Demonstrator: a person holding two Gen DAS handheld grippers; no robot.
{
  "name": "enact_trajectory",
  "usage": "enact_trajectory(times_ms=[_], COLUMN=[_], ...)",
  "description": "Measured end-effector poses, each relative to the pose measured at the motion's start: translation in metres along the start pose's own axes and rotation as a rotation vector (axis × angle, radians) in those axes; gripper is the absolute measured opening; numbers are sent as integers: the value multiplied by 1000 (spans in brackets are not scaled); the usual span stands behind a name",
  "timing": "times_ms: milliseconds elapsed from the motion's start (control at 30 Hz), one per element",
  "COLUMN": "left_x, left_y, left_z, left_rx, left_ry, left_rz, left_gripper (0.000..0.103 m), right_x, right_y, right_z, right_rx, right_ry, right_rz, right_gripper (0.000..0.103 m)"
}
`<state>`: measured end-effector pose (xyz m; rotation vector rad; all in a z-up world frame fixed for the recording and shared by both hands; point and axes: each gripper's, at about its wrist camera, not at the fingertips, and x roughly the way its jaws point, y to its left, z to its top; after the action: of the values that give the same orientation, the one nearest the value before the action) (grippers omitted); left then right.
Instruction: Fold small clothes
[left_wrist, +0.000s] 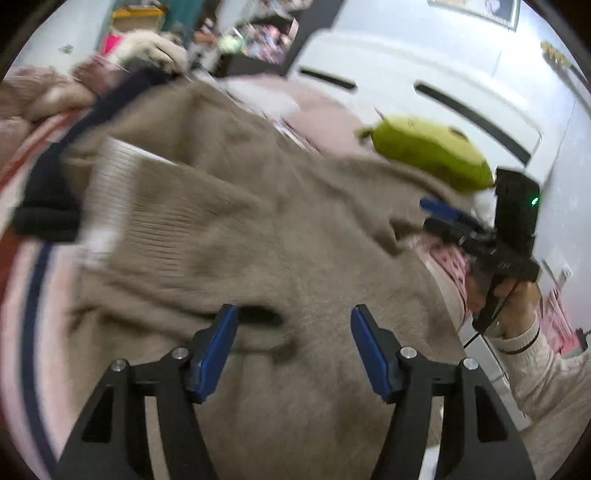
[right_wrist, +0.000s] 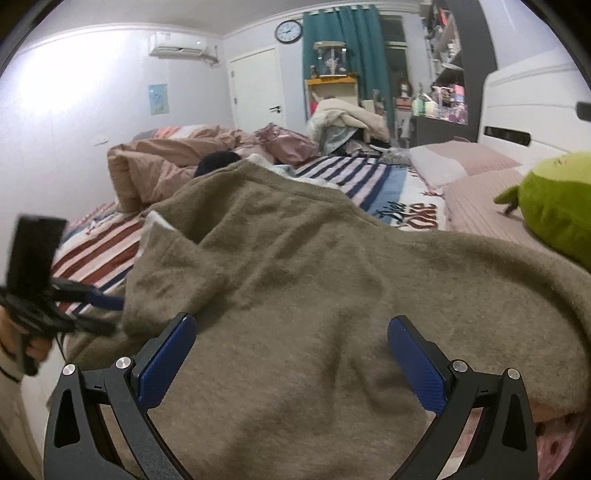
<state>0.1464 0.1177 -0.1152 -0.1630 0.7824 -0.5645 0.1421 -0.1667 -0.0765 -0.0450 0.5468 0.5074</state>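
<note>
1. Left wrist view: the taupe sweater (left_wrist: 236, 221) lies spread on the striped bed (left_wrist: 22, 280), beside the green plush (left_wrist: 432, 155). The left tool (left_wrist: 293, 339) hovers above it, released wide, gripping nothing. Early folding, by the look of it.
2. Right wrist view: the right tool (right_wrist: 291, 354) gapes over the sweater, empty. Next, each needs an edge to pinch.
</note>
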Motion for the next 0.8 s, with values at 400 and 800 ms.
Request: enact_trajectory(times_ms=[400, 800], left_x=[-104, -80], left_y=[61, 66], left_z=[-44, -38], left_rx=[-53, -94], left_ry=[-200, -305], left_rz=[481, 530], left_gripper=[89, 102], right_x=[93, 182], right_y=[156, 190], right_z=[39, 31], right_rx=[-308, -348], right_ry=[175, 307], right_rz=[275, 156], right_gripper=[102, 59])
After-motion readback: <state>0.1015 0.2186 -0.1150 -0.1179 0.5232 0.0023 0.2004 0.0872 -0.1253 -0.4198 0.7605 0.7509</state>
